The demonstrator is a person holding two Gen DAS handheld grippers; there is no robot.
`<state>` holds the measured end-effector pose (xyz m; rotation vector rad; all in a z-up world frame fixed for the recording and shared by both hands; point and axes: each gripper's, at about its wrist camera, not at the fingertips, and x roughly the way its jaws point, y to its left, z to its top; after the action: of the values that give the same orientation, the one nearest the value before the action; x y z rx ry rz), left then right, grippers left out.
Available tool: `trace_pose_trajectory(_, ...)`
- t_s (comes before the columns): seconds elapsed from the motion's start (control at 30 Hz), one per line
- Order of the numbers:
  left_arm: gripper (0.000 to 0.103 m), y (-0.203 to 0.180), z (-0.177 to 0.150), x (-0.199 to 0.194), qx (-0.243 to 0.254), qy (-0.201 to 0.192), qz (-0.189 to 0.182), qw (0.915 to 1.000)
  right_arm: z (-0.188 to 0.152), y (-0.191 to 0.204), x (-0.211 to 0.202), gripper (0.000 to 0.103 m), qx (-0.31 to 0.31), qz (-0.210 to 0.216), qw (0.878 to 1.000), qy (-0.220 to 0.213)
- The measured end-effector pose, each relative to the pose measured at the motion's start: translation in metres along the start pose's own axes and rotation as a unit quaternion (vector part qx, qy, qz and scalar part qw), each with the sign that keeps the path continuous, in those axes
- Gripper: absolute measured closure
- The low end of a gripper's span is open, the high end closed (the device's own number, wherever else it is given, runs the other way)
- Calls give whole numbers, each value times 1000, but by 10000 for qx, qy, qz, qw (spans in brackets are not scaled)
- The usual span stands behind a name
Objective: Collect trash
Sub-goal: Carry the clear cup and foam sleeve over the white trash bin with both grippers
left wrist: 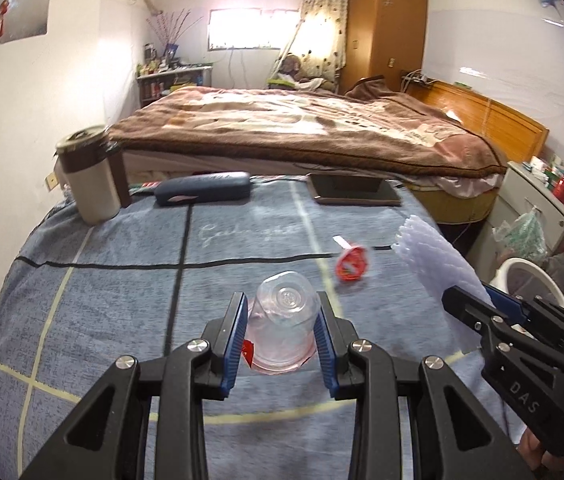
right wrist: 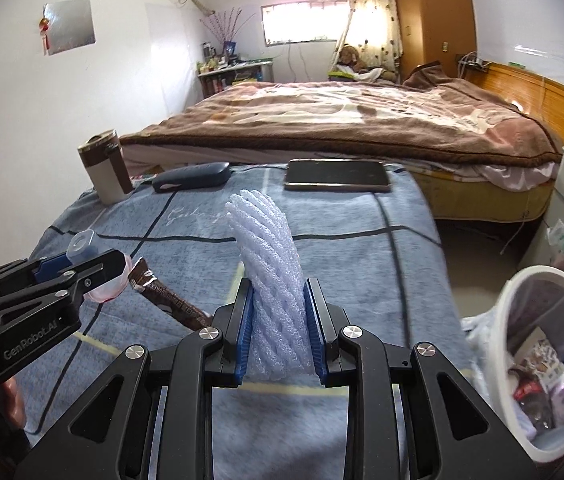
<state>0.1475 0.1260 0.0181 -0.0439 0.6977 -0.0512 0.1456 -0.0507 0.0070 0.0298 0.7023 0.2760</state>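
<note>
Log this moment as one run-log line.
left gripper: shut on clear plastic cup | right gripper: shut on foam net sleeve | red lid: on table | trash bin: at right

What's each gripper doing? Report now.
Left gripper: closed on the clear plastic cup.
Right gripper: closed on the white foam net.

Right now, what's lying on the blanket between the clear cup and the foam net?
A red peel-off lid lies on the blanket, between the clear cup and the foam net, in the left wrist view.
</note>
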Motion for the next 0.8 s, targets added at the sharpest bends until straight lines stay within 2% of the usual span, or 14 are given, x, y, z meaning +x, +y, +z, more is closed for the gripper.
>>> trace_pose_trajectory(0.43, 69, -70, 3, -22, 405, -182, -487, 9978, -9, -60, -46, 76, 417, -520, 9973, -294)
trace_pose_trajectory(0.8, 68, -145, 1, -22, 822, -189, -1015, 9913, -19, -111, -71, 76, 803, -1065, 9902, -415)
